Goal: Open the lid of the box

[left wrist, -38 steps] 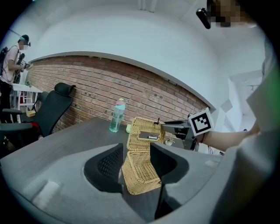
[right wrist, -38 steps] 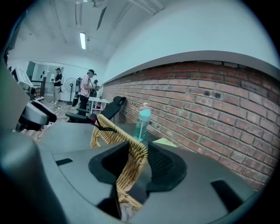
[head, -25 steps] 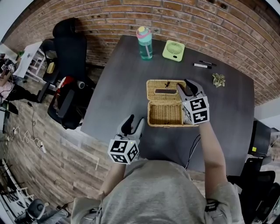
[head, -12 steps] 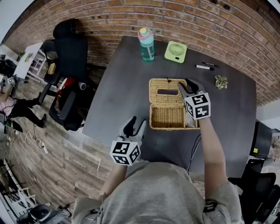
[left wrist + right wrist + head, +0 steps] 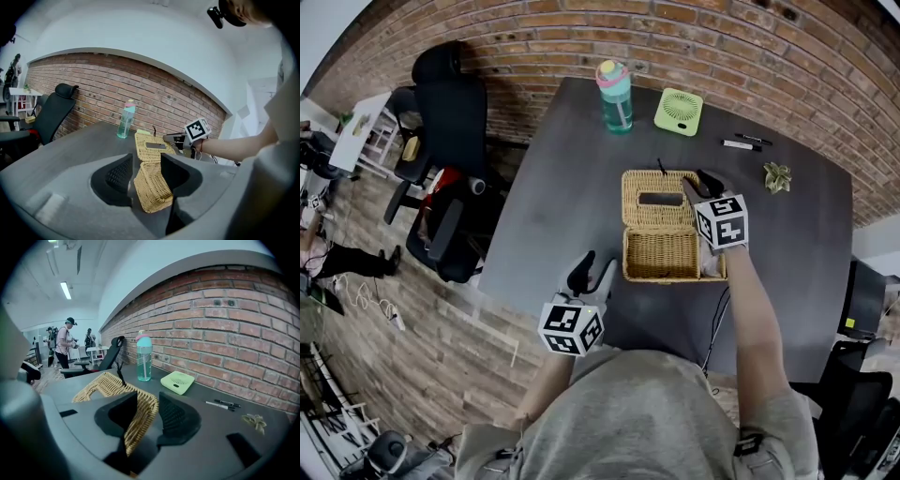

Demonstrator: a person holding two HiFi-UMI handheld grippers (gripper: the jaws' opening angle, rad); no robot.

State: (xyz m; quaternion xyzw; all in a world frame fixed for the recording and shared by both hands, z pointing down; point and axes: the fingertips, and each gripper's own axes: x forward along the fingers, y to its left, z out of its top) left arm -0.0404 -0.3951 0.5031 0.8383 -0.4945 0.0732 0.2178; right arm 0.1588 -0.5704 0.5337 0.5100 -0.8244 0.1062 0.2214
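A: Where is the box (image 5: 656, 255) just now?

B: In the middle of the dark table (image 5: 553, 187); it is wicker, with its mouth bare to the head view; the lid (image 5: 659, 199) is swung over to the box's twelve o'clock side and meets it along that edge.

A: And what has hold of it?

B: The right gripper (image 5: 699, 186); it comes in at the lid's three o'clock edge; in its own view the woven rim runs between the two pads, which are closed to a middling gap upon it; I read that as a grip on the lid.

A: The left gripper (image 5: 592, 274)?

B: At the box's seven o'clock, near the table's edge and well apart from the wicker; its jaws are wide with nothing in them; the box only shows beyond the gap.

A: So which step is this?

B: The tail of the opening, I judge; the lid leans well back; whether its far edge rests on the table I cannot tell.

A: What does the next move want?

B: Ease the lid toward twelve o'clock until it bears its own weight; then part the pads and draw out toward three o'clock, so the rim isn't dragged nor the light box slid; the bottle (image 5: 616, 96) at eleven o'clock and the fan (image 5: 679, 111) at twelve stand well clear.
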